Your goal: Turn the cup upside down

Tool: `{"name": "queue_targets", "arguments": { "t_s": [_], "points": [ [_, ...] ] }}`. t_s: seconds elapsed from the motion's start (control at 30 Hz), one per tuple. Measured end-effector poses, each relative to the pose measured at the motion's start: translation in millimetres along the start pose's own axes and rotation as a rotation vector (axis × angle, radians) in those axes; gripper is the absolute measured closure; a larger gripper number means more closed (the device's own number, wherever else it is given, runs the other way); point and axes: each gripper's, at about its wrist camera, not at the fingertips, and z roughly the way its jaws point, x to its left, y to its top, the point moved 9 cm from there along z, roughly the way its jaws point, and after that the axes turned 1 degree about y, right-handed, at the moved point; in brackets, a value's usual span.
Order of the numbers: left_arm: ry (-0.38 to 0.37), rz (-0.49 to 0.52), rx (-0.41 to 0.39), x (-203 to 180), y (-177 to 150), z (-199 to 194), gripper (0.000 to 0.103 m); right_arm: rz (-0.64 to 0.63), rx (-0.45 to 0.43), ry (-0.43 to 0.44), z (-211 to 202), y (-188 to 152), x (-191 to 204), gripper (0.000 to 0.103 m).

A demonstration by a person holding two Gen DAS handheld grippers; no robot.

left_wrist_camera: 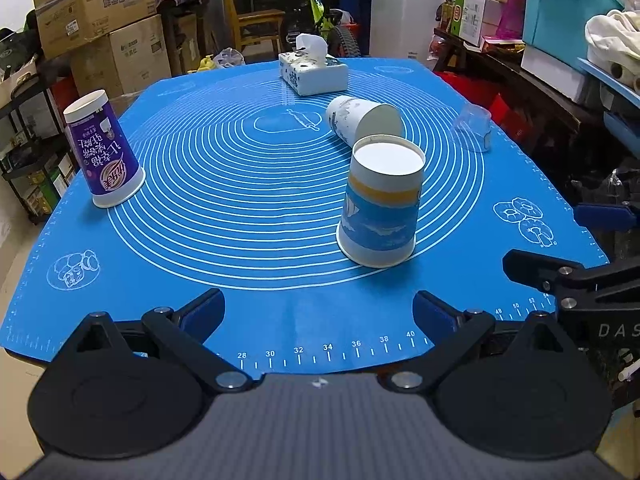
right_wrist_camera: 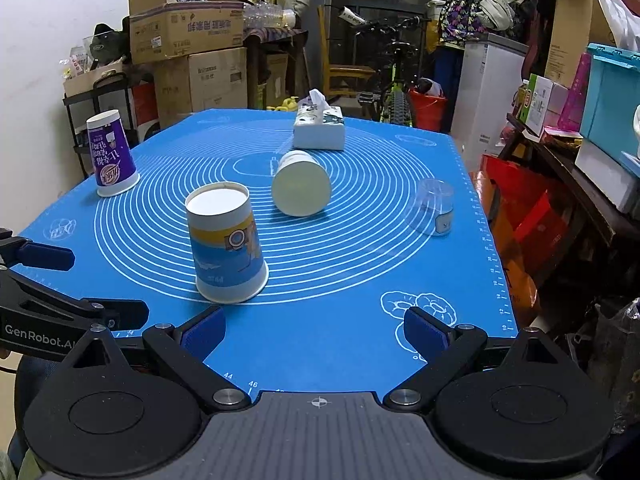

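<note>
A blue-and-yellow paper cup (left_wrist_camera: 382,204) (right_wrist_camera: 226,244) stands upside down on the blue mat (left_wrist_camera: 248,264) (right_wrist_camera: 352,280). Behind it a white paper cup (left_wrist_camera: 362,120) (right_wrist_camera: 300,188) lies on its side, its base toward the cameras. A purple cup (left_wrist_camera: 102,148) (right_wrist_camera: 112,152) stands upside down at the left. A clear plastic cup (left_wrist_camera: 472,128) (right_wrist_camera: 432,206) stands upside down at the right. My left gripper (left_wrist_camera: 318,314) is open and empty at the near edge. My right gripper (right_wrist_camera: 314,330) is open and empty, just right of the blue-and-yellow cup.
A tissue box (left_wrist_camera: 314,70) (right_wrist_camera: 320,128) sits at the mat's far end. Cardboard boxes (right_wrist_camera: 188,32), a bicycle (right_wrist_camera: 394,92) and shelves with a turquoise bin (left_wrist_camera: 568,12) surround the table. Each gripper shows at the side of the other's view.
</note>
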Motion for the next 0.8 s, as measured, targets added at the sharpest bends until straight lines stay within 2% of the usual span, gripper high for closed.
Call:
{"name": "queue_targets", "arguments": {
  "t_s": [0.8],
  "points": [
    [-0.003, 0.002, -0.001, -1.8, 0.3, 0.0, 0.004, 0.003, 0.001, 0.002, 0.6, -3.2, -0.6, 0.007]
  ]
}}
